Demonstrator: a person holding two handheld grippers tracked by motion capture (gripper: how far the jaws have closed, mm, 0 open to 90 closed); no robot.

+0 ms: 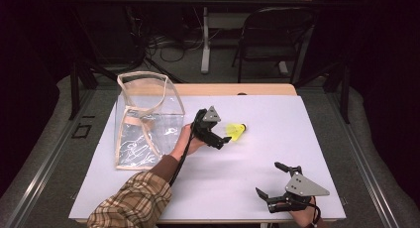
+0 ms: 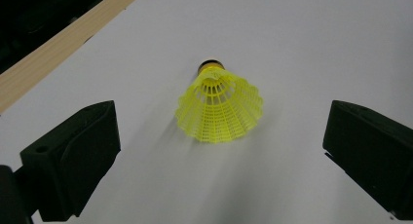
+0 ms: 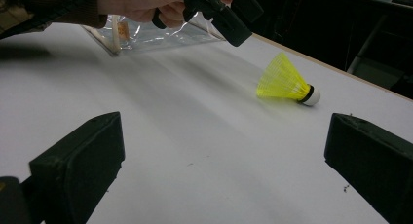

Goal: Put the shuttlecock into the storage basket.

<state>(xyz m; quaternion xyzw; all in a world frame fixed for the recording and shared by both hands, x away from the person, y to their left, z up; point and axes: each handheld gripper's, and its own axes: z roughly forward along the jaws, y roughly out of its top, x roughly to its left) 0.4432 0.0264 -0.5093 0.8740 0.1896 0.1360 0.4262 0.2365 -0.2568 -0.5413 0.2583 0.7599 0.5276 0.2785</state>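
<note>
— White tabletop (image 1: pixel 257 183) fills most of the high view, with dark floor, cables and a folding chair (image 1: pixel 270 37) behind it. What do you have closest to you?

— Nearest, at the lower right of the high view, my right gripper (image 1: pixel 273 182) sits low over the table's near edge, jaws spread wide and holding nothing. In its own view both black jaws stand far apart at the bottom corners, with bare white surface between them.

— And further in?

— Mid-frame, my left gripper (image 1: pixel 227 139) reaches in from the plaid sleeve (image 1: pixel 131 200). It is released too; in the left gripper view the jaws flank the yellow shuttlecock (image 2: pixel 219 107) without touching it.

— Where exactly is the shuttlecock?

— Lying on its side on the table, just right of centre in the high view (image 1: pixel 237 131), skirt toward the left gripper and cork pointing away. Beyond and to the left stands the clear bag (image 1: pixel 146 121), upright with its mouth open.

— So which step is this?

— I judge it the approach before the pick. Next I would need to ease the left gripper forward and down until the jaws bracket the skirt, then close gently, since the mesh looks easy to crush.
</note>
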